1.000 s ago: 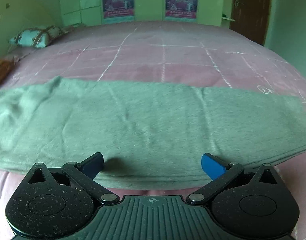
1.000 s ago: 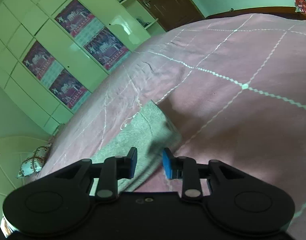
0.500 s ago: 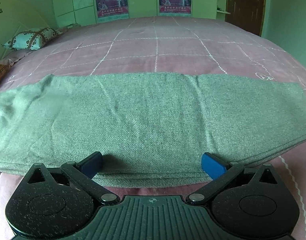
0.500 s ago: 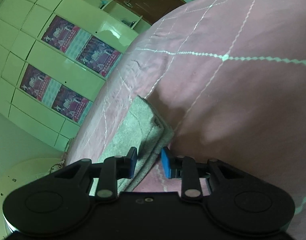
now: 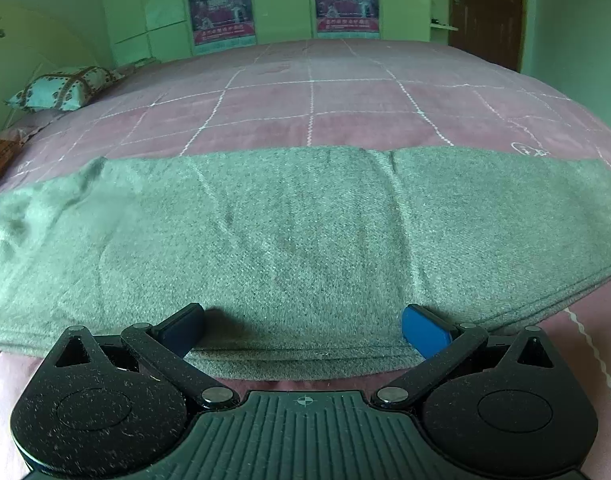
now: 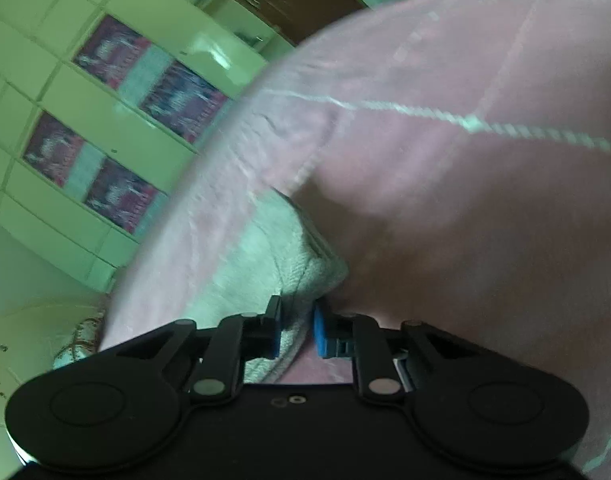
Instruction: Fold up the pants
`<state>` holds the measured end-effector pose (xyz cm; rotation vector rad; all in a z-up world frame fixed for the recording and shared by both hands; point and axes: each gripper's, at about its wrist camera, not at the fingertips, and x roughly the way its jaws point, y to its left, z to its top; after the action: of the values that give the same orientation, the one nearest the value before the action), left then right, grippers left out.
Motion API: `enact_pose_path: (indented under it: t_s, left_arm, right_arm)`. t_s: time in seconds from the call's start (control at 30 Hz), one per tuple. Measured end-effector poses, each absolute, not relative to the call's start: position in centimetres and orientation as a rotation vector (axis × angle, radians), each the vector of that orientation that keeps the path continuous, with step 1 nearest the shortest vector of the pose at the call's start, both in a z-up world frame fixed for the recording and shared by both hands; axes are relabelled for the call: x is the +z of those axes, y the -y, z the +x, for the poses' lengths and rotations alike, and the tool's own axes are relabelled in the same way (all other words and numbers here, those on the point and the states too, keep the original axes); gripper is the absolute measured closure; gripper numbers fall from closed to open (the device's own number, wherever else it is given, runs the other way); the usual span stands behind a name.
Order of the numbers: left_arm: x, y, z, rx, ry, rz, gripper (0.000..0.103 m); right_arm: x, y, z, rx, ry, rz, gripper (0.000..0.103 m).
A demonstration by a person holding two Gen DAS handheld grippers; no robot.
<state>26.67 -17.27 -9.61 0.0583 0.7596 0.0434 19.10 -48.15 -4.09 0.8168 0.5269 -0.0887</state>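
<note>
**Grey pants on the bed, both grippers at the near hem**

Left wrist view: left gripper (image 5: 303, 326) tilts down, jaws wide apart over the pants (image 5: 297, 232) lying across the pink bed (image 5: 345, 100); pillow (image 5: 65, 88) far left.

Right wrist view: right gripper (image 6: 297, 332), rolled, jaws closing on the pants' corner (image 6: 301, 280); wardrobe (image 6: 105, 120) behind.

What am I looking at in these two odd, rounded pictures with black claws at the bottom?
Each picture comes from a wide-angle camera mounted on a hand-held, two-finger tool; a person holds one in each hand. No robot is involved. The left gripper hangs open over the near edge of long grey-green knitted pants, laid flat across a pink quilted bedspread. The right gripper is at one end of the same pants, its jaws closing with the fabric's edge between them. That picture is blurred. A patterned pillow lies at the far left.
</note>
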Motion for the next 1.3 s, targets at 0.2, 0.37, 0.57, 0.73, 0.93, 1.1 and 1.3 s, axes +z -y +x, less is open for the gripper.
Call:
enact_pose_path:
  t_s: [0.2, 0.37, 0.57, 0.73, 0.93, 1.1, 1.3]
  left_arm:
    - [-7.3, 11.1, 25.3, 0.04, -0.684, -0.027, 0.0]
    - [-6.2, -2.0, 24.0, 0.181, -0.617, -0.064, 0.0]
    - [-5.9, -17.1, 21.7, 0.424, -0.601, -0.044, 0.0]
    - [-8.1, -24.7, 19.2, 0.482, -0.554, -0.264, 0.0]
    - [-9.1, -26.0, 19.2, 0.486, -0.543, -0.341, 0.0]
    - [-8.7, -24.5, 19.4, 0.438, -0.54, -0.275, 0.0]
    - [-7.0, -19.2, 20.1, 0.183, -0.536, -0.297, 0.0]
  right_arm:
    - [-0.9, 46.1, 19.8, -0.062, -0.516, 0.727, 0.097]
    - [2.7, 40.7, 21.4, 0.001, -0.51, 0.571, 0.097]
    - [4.9, 31.5, 23.6, 0.102, -0.508, 0.451, 0.097]
    - [4.9, 21.0, 25.7, 0.237, -0.543, 0.399, 0.097]
    - [-0.3, 7.0, 25.8, 0.481, -0.706, 0.256, 0.088]
    - [-0.5, 5.4, 22.4, 0.526, -0.689, 0.118, 0.083]
    - [1.2, 12.0, 20.7, 0.47, -0.656, 0.216, 0.083]
